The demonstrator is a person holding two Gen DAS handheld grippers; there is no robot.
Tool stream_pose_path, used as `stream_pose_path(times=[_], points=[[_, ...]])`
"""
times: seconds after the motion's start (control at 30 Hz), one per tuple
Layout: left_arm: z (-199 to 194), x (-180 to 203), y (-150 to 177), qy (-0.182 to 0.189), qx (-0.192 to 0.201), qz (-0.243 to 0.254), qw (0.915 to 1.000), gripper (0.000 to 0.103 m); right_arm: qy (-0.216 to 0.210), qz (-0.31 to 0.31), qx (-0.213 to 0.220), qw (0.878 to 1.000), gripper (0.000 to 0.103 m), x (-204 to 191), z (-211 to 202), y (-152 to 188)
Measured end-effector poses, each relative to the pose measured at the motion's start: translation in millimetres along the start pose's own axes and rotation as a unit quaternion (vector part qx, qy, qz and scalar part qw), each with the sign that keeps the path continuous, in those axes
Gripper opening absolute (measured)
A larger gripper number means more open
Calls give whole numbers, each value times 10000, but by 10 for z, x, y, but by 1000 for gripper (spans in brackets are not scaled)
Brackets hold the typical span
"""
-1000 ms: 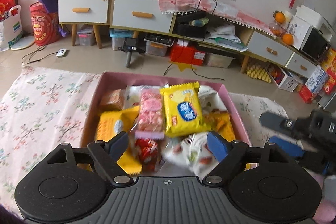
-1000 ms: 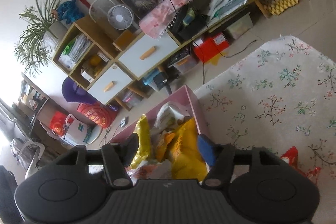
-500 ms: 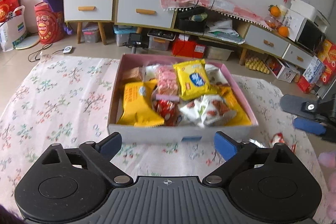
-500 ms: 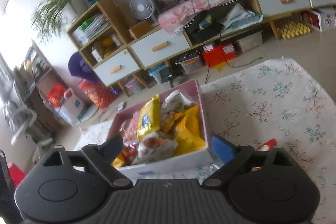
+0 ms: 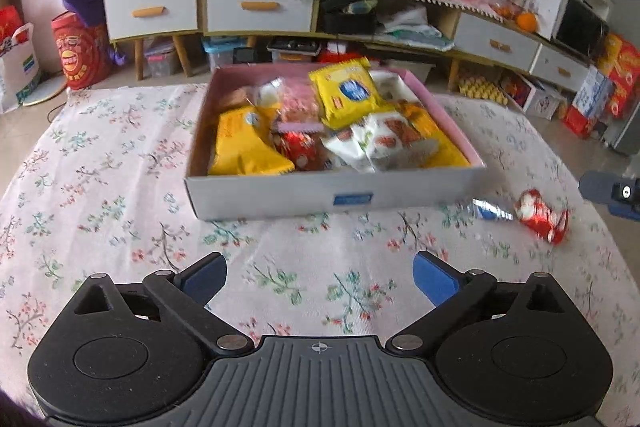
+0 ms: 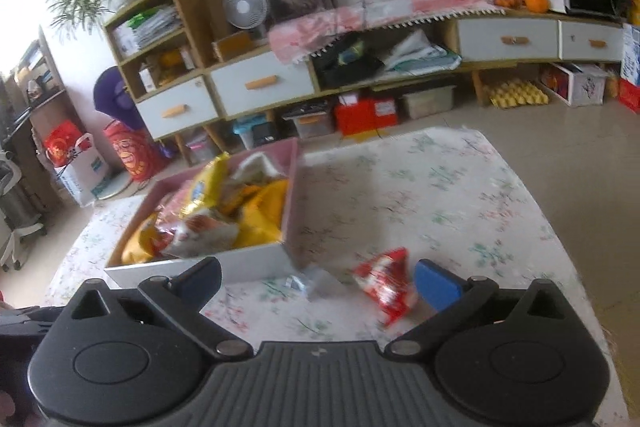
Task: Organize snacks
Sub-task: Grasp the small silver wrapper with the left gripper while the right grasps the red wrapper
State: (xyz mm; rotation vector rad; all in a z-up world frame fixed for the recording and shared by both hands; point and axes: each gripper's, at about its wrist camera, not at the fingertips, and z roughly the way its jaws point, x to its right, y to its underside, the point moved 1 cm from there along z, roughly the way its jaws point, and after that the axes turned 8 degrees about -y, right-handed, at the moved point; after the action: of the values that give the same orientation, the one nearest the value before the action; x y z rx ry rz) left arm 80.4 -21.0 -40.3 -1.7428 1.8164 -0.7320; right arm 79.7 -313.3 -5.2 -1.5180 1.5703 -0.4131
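The floral cloth (image 5: 100, 163) covers the bench from edge to edge, the biggest thing here. On it, toward twelve o'clock from the left hand-held gripper, sits the snack box (image 5: 332, 195), pink inside with a white front wall carrying a small blue label. It is packed full: a yellow packet (image 5: 350, 93) with a blue oval lies on top toward the back, another yellow bag (image 5: 244, 147) fills the near left corner, a white pack (image 5: 380, 143) with red print sits near the front right, and a pink packet (image 5: 298, 105) lies in the middle.

Outside the box, at about two o'clock from the left hand-held gripper, a red snack bag (image 5: 542, 215) lies on the cloth, apart from the box's right corner. A small clear wrapper (image 5: 490, 209) with blue marking rests between bag and box.

The left hand-held gripper (image 5: 320, 277) hangs over bare cloth short of the box, spread wide and grasping nothing. The right hand-held gripper (image 6: 318, 279) is likewise released and empty, with the red bag (image 6: 386, 283) lying just ahead between its fingers, close to the blue right finger (image 6: 438, 285).
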Motion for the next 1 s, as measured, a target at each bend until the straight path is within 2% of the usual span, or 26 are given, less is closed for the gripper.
stream_pose_path(times=[0.27, 0.47, 0.63, 0.83, 1.0], points=[[92, 202, 205, 84, -91, 167, 9998, 100, 575, -416, -189, 9973, 90, 261, 84, 197], [151, 377, 289, 91, 44, 362, 9993, 100, 359, -1179, -187, 9922, 90, 346, 107, 239], [241, 546, 289, 218, 224, 486, 9983, 100, 244, -1398, -357, 9892, 90, 451, 176, 234], [337, 737, 178, 614, 360, 28, 9975, 100, 96, -1786, -579, 9822, 90, 517, 257, 297], [392, 995, 45, 824, 471, -108, 9954, 99, -83, -1978, -709, 9776, 85, 556, 335, 312]])
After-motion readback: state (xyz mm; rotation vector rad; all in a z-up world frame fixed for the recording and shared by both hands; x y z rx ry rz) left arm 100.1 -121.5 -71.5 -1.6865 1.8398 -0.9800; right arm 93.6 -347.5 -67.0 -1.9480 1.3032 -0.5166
